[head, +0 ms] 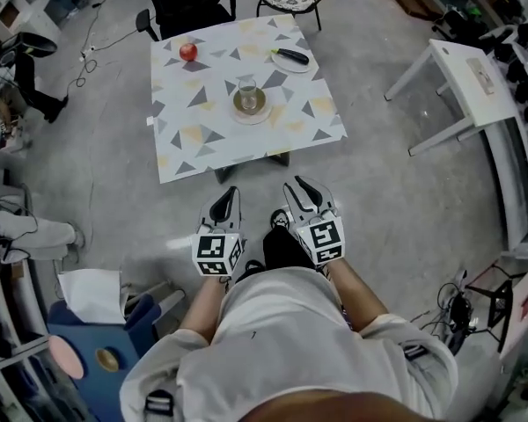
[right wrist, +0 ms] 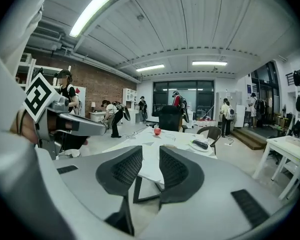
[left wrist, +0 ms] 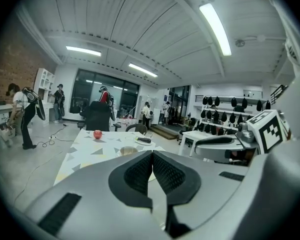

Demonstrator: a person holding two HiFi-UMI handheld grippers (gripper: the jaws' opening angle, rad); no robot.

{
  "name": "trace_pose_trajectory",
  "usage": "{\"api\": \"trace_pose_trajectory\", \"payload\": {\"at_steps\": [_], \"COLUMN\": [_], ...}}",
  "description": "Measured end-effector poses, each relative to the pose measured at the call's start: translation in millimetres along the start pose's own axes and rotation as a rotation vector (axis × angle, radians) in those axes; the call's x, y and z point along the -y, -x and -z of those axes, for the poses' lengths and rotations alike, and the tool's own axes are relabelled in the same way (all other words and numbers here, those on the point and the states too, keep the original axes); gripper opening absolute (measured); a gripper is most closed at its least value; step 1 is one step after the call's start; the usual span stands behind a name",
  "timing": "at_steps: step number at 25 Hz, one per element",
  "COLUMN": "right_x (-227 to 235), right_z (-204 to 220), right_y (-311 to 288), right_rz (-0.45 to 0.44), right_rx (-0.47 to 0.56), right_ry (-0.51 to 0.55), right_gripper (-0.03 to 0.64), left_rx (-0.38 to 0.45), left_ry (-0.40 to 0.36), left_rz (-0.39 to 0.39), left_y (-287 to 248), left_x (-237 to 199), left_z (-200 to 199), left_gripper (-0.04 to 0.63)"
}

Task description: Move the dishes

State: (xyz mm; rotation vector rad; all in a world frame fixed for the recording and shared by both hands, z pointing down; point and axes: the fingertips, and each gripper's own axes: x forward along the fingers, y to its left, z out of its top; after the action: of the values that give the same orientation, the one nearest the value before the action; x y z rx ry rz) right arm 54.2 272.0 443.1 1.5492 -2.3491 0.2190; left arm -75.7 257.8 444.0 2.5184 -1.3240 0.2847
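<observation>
The table [head: 202,139], under a triangle-patterned cloth, stands well ahead of the person, and both grippers hang near the body, far from it. The left gripper [left wrist: 152,154] has its jaws pressed together at the tips; the right gripper [right wrist: 150,151] has its jaws spread, with nothing between them.

At mid-table sits a tan plate [head: 250,112] with a glass [head: 247,90] standing on it. A smaller white plate [head: 301,67] at the far right edge carries a dark long object [head: 292,56].

Both plates look stiff, smooth and breakable. They are best pinched at the rim and kept level, since the glass could tip or slide. An apple [head: 188,52] sits at the far left.
</observation>
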Motion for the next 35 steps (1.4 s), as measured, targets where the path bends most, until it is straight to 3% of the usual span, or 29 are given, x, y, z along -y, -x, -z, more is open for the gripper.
{"api": "trace_pose_trajectory", "payload": {"at_steps": [9, 20, 30, 35], "right_x": [66.0, 118.7, 110.0, 113.4], "right_z": [-32.0, -29.1, -12.4, -14.0], "right_y": [-84.4, -153.2, -235.6, -272.7], "right_rz": [-0.087, -0.161, -0.224, -0.193], "right_rx": [0.013, -0.028, -0.147, -0.186], "right_ry": [0.031, 0.01, -0.006, -0.009], "right_gripper": [0.11, 0.137, 0.223, 0.232], "left_rx": [-0.012, -0.096, -0.189, -0.217], "left_ry": [-0.012, 0.024, 0.026, 0.008], "left_rz": [-0.065, -0.128, -0.075, -0.009], "left_y": [-93.0, -170.2, -229.1, -264.6], "left_x": [-33.4, -67.5, -135.1, -171.0], "left_z": [-37.2, -36.8, -21.1, -23.8], "left_gripper": [0.02, 0.02, 0.02, 0.02]}}
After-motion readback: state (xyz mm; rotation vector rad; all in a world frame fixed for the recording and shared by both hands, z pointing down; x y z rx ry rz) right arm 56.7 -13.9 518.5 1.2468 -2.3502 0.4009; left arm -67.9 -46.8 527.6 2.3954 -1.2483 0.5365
